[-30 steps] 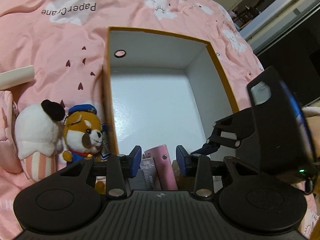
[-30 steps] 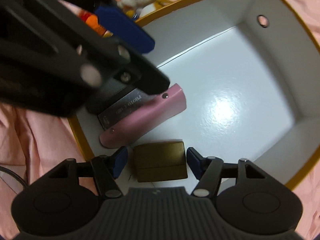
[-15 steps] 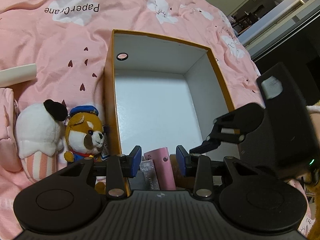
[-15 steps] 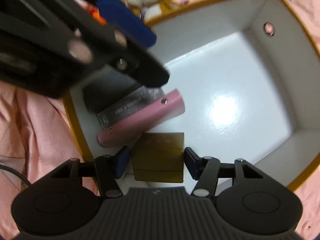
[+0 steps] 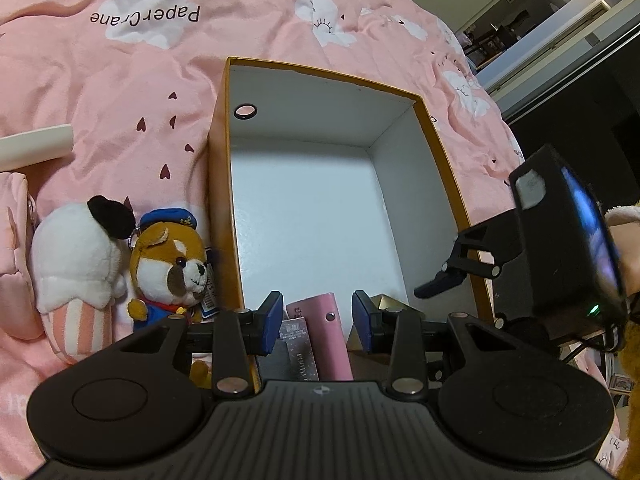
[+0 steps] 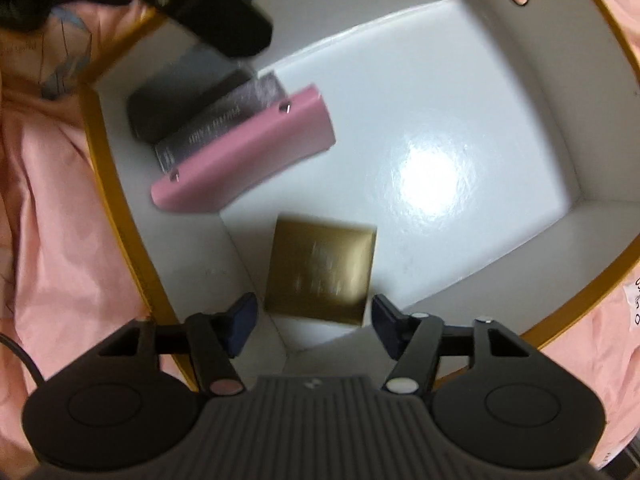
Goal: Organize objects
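Right wrist: gold box (image 6: 322, 272) inside carton (image 6: 120, 216).

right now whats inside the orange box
Inside the orange box lie a gold box, a pink case, a silver "photo card" pack and a dark grey item, all near one end. The left gripper hides part of that corner.

on the pink bedspread (image 5: 120, 80), at about eleven o'clock in the left wrist view, a white cloud patch carries the words "papercrane", printed upside down as seen. at six o'clock in the same view, the silver box (image 5: 300, 344) in the carton bears lettering that looks like "photo", the rest hidden. in the right wrist view that print is blurred, as is the gold box's (image 6: 322, 274) faint marking.
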Motion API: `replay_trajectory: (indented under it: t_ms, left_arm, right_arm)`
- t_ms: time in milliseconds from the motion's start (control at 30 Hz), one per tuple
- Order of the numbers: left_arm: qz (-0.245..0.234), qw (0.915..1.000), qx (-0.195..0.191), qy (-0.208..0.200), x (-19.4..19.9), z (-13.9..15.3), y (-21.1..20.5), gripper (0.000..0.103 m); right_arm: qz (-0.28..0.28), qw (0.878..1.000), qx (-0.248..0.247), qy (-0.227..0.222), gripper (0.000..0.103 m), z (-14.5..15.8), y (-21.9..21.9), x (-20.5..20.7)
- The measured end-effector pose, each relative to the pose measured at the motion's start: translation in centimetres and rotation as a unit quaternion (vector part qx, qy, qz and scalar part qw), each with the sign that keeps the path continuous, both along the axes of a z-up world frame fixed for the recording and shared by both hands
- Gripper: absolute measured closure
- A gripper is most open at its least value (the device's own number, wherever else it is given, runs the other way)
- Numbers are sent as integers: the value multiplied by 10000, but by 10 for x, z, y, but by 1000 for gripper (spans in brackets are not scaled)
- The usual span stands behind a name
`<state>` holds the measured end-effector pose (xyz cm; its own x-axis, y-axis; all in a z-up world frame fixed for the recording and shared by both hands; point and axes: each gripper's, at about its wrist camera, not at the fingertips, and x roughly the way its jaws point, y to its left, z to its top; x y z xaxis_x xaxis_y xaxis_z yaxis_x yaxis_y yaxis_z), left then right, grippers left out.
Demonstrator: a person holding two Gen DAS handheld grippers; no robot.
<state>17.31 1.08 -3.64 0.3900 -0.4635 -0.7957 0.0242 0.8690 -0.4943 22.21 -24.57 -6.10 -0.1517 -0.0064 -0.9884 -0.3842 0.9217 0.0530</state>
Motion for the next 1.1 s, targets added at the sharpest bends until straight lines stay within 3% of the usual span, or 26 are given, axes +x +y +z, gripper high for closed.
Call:
replay_trajectory:
  t_ms: [133, 267, 300, 400, 433, 600, 733, 933, 1100]
  left_arm:
    - [31, 10000, -3, 3, 0, 0, 2, 61]
    - [77, 10000, -1, -17, 0, 1, 6, 61]
    - [95, 10000, -1, -19, 0, 1, 7, 61]
    - [160, 9999, -15, -32, 0, 3, 11, 61]
    - [171, 9998, -20, -39, 0, 4, 12, 61]
    - [200, 9998, -44, -57, 1, 5, 15, 61]
    - [197, 9998, -46, -59, 1, 5, 15, 61]
    - [218, 9997, -15, -70, -1, 7, 18, 61]
    - [125, 9997, 76, -172, -8, 15, 22, 61]
  right_arm:
    - [-443, 9984, 67, -346, 32, 5, -7, 13]
    - [-1128, 9925, 234, -418, 69, 0, -25, 27]
    - [-1425, 9883, 265, -468, 74, 0, -32, 31]
    - [-1966, 9789, 223, -508, 73, -3, -46, 40]
    - [-2028, 9781, 78, -457, 72, -7, -57, 24]
    - [-1780, 9837, 144, -209, 74, -16, -51, 18]
    - [-946, 9952, 210, -124, 81, -14, -33, 10]
    - [293, 9993, 146, -171, 77, -14, 16, 9]
    - [54, 9992, 93, -375, 74, -3, 10, 9]
